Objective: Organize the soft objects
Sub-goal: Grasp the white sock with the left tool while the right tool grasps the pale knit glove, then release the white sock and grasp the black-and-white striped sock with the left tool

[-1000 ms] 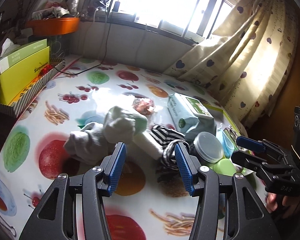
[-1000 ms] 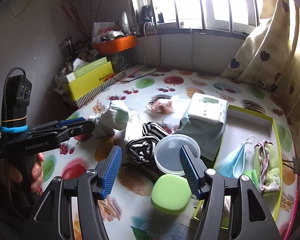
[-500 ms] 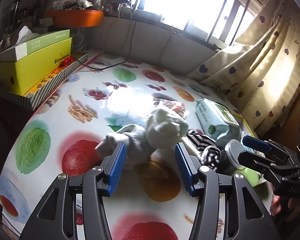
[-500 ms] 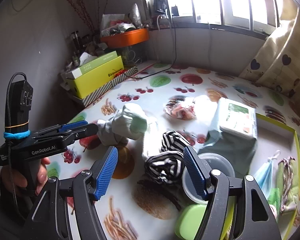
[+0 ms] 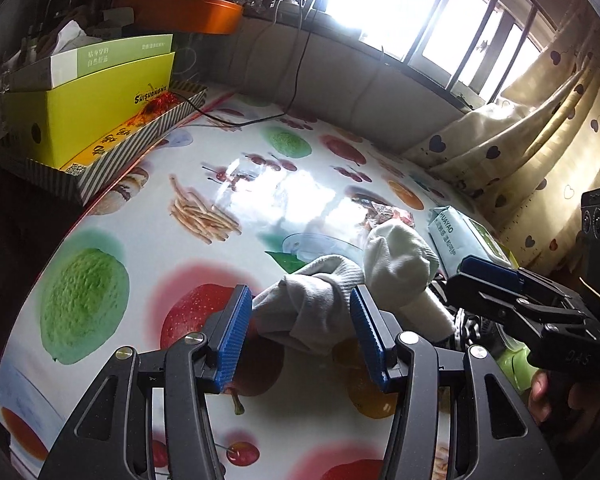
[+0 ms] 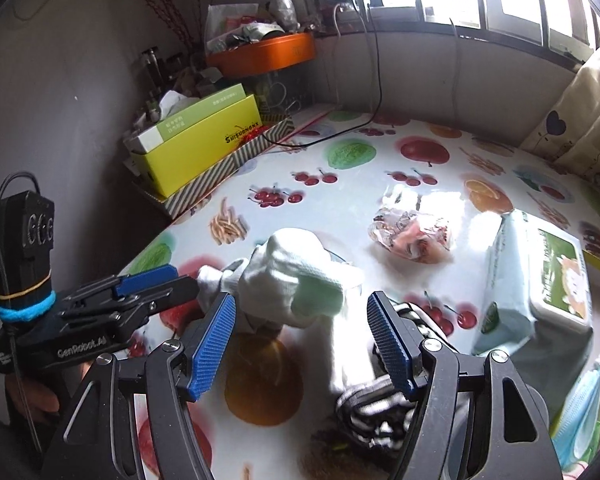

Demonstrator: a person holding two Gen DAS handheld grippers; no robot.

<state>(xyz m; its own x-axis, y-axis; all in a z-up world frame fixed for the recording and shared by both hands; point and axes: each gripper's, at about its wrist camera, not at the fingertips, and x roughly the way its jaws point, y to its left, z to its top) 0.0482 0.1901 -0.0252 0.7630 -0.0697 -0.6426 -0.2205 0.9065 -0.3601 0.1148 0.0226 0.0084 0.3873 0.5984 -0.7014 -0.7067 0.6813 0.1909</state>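
Observation:
A bundle of white and grey socks lies on the fruit-print tablecloth. My left gripper is open, and the grey sock end sits between its blue pads without being squeezed. The upper sock has a pale green toe. My right gripper is open just before that toe, with nothing gripped. A black-and-white striped sock lies under its right finger. Each view also shows the other gripper from the side: the right gripper and the left gripper.
A pack of wet wipes lies right of the socks, with a crinkly snack packet behind them. A yellow box in a striped tray and an orange tub stand at the back left. A blue face mask lies at the right.
Both grippers have moved left across the table to the white socks. The left jaws now bracket the grey sock. The right gripper has left the clear lid and green case and opened slightly.

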